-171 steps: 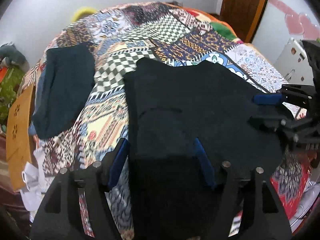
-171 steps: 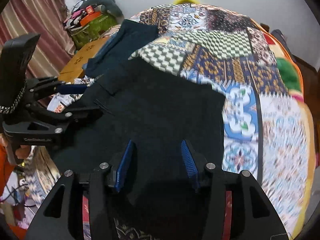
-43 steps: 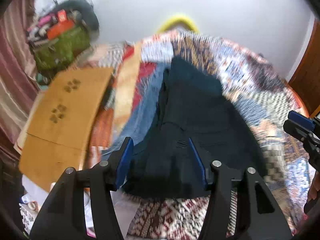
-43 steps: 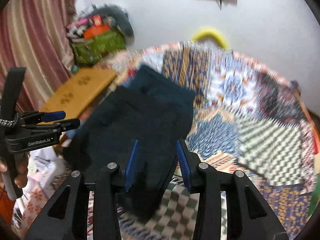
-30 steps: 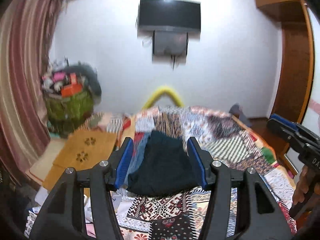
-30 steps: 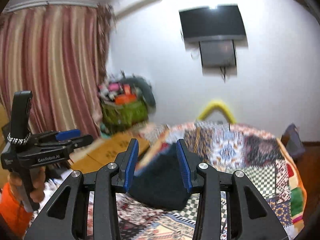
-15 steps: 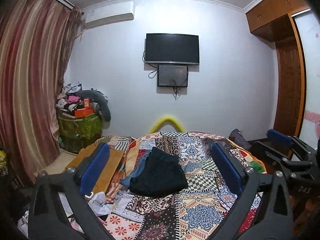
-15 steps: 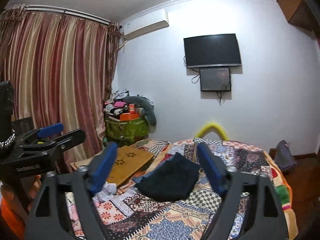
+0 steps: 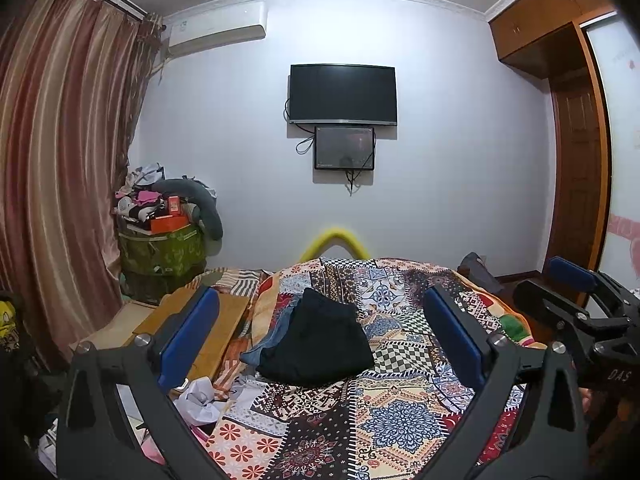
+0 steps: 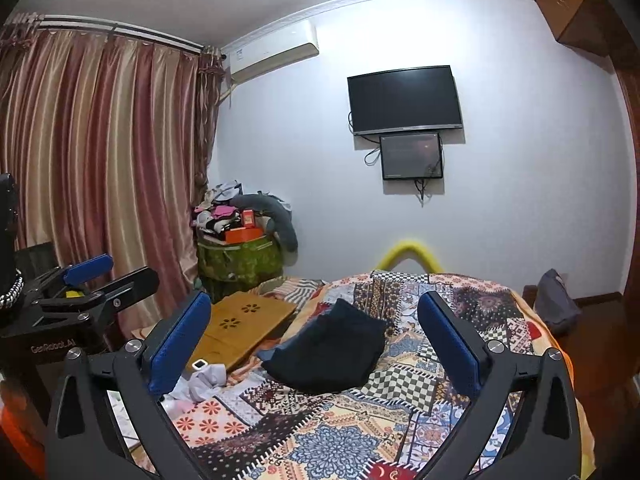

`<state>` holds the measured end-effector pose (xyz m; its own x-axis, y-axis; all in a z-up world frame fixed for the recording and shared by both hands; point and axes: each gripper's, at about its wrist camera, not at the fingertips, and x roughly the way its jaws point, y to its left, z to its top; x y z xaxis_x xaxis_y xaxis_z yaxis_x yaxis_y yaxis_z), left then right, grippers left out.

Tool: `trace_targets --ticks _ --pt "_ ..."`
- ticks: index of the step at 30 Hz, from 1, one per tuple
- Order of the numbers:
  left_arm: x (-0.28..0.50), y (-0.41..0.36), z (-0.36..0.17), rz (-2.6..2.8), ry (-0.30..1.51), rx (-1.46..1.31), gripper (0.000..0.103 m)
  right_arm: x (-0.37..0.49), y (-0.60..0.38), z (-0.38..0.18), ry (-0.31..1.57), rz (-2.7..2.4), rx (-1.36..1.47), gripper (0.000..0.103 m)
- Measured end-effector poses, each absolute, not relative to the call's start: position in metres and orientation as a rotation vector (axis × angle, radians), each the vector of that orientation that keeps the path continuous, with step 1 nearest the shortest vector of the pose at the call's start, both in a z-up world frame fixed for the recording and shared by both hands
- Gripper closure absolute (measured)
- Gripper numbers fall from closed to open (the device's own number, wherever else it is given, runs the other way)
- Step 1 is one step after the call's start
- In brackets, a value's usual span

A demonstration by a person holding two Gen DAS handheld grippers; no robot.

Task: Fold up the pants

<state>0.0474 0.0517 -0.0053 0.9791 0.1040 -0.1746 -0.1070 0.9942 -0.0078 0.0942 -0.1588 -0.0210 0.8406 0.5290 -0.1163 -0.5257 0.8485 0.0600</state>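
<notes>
My left gripper and right gripper hang spread wide and empty; pants lie folded ahead on the bed, so finished, I judge

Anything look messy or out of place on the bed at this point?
Mostly tidy: the folded dark pants lie on the quilt, stacked atop a blue garment. Crumpled white items clutter the bed's left edge. Both grippers are open, empty.
</notes>
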Motion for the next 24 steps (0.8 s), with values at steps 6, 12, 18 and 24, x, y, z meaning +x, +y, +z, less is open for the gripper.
trace_targets --ticks 6,12,18,24 --pt "0.050 0.051 -0.007 0.099 0.179 -0.018 0.000 0.096 -0.162 -0.023 0.141 0.553 0.039 0.000" --pt "0.052 0.051 -0.012 0.089 0.188 -0.020 0.000 0.100 -0.165 -0.027 0.159 0.546 0.048 0.000" --pt "0.056 0.053 -0.016 0.086 0.199 -0.022 0.000 0.101 -0.166 -0.029 0.174 0.541 0.054 0.000" --pt "0.059 0.053 -0.016 0.082 0.205 -0.028 0.000 0.100 -0.167 -0.027 0.175 0.539 0.054 0.000"
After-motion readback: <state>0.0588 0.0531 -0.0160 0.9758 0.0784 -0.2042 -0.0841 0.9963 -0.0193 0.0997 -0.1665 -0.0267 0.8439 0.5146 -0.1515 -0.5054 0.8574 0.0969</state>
